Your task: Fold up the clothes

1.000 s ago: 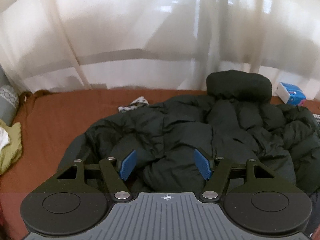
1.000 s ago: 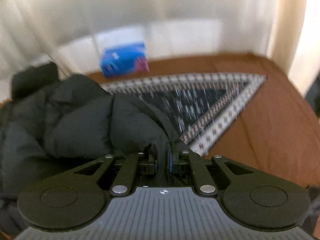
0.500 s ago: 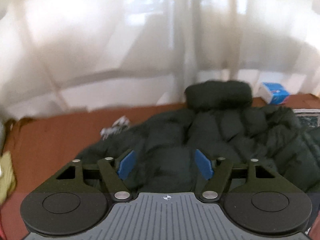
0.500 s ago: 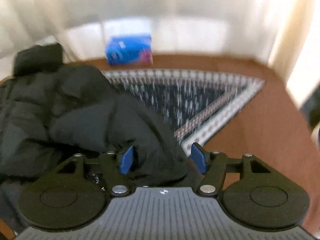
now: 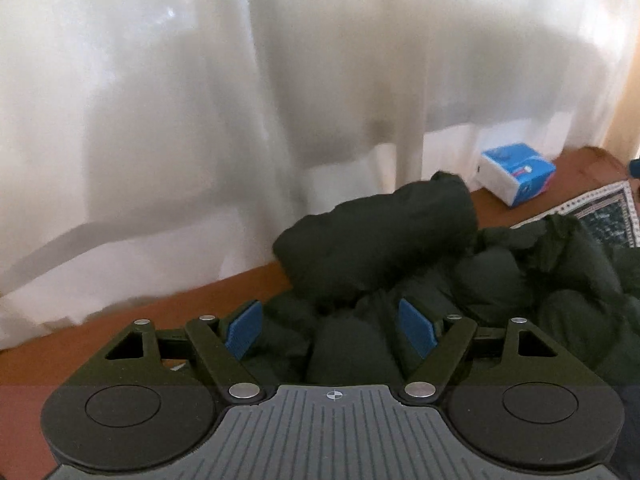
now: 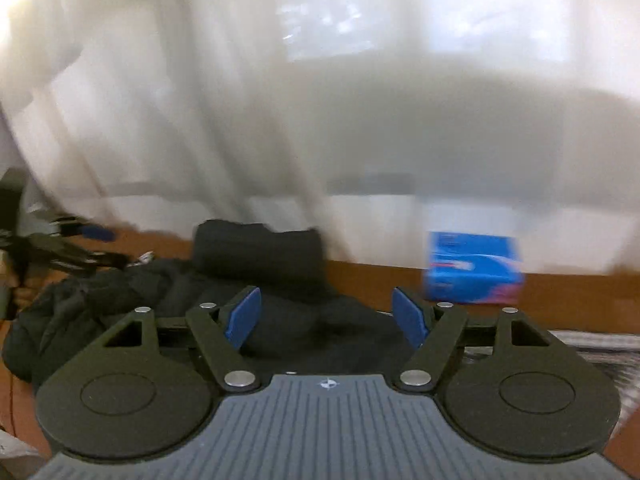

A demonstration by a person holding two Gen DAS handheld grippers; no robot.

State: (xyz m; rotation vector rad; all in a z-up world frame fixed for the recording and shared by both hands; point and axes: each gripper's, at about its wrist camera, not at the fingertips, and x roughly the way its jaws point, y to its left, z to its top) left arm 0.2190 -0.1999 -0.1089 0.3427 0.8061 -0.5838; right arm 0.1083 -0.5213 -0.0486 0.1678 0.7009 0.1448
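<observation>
jacket [image 5: 460, 280] puffy, soft, light, likely slippery; grip a hem edge at 12 o'clock; left gripper [image 5: 328, 328] and right gripper [image 6: 326, 314] both spread apart, empty.

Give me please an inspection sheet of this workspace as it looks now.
Surface: brown bedsheet, partly covered.
Job's things: dark puffer jacket lying crumpled, its rolled hood at the curtain side.
Clutter: blue tissue pack near the curtain; patterned rug right of the jacket.
Grippers: left tool open above the jacket, holding nothing; right tool open, holding nothing.
Cables: nothing seen.
Surroundings: white sheer curtain behind the bed.
</observation>
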